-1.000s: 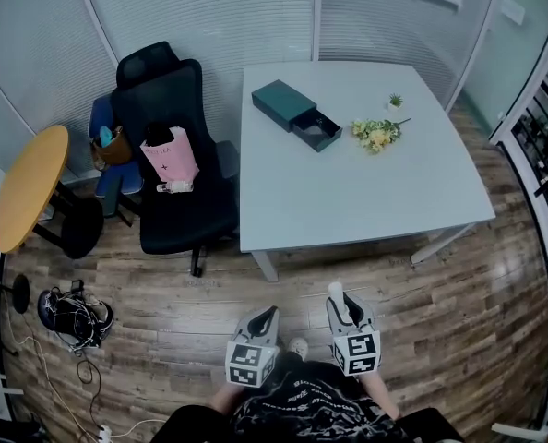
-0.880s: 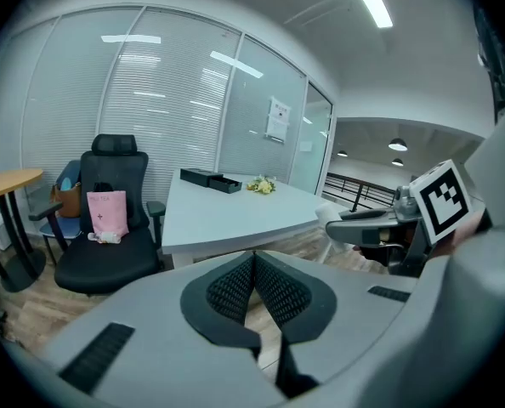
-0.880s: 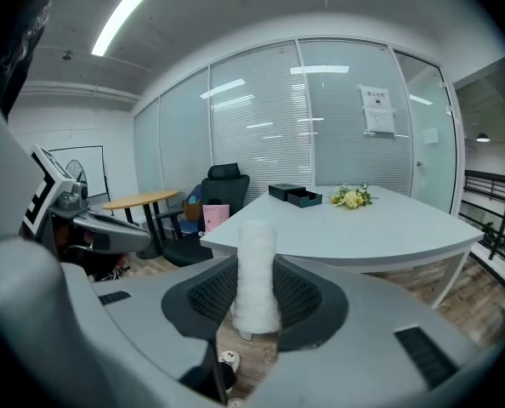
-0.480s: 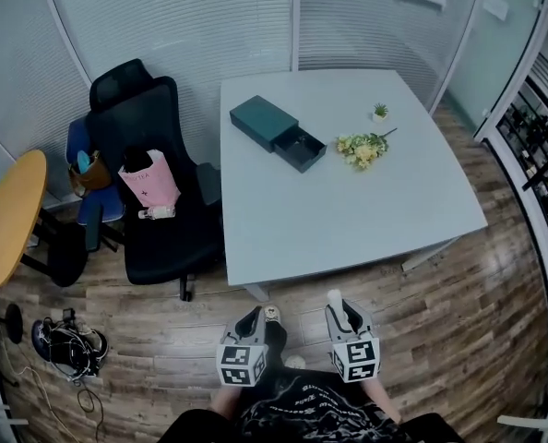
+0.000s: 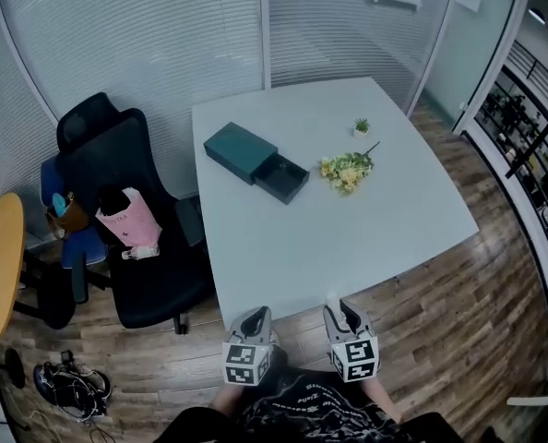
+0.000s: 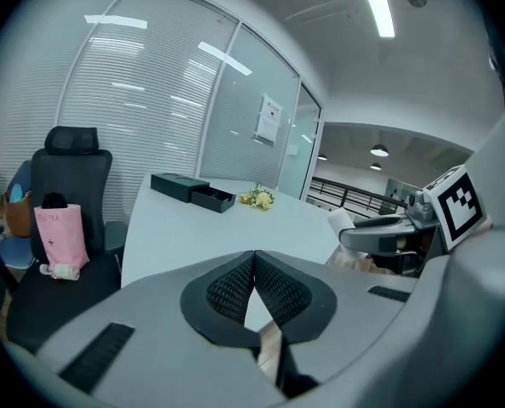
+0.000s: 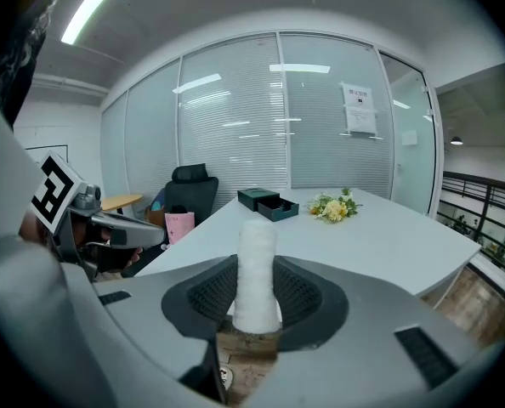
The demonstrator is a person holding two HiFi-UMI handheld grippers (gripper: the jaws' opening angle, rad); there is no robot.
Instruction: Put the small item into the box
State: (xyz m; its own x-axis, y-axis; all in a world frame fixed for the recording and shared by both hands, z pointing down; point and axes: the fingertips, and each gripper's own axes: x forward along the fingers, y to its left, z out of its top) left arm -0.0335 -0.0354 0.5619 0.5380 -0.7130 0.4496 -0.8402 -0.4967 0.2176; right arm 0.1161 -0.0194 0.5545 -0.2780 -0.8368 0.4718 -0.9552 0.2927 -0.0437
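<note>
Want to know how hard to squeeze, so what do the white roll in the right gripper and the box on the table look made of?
White roll: soft and matte, likely rolled tissue or cloth; its surface looks fuzzy and pebbled. Box: dark green, matte, probably rigid cardboard; crisp edges, thin walls, no shine. Neither is certain from looks alone.

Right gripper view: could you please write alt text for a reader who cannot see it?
The right tool is shut on an upright white roll-shaped item. Beyond it, a white table holds a dark box with its drawer pulled out and a bunch of flowers; a black office chair stands to the left.
</note>
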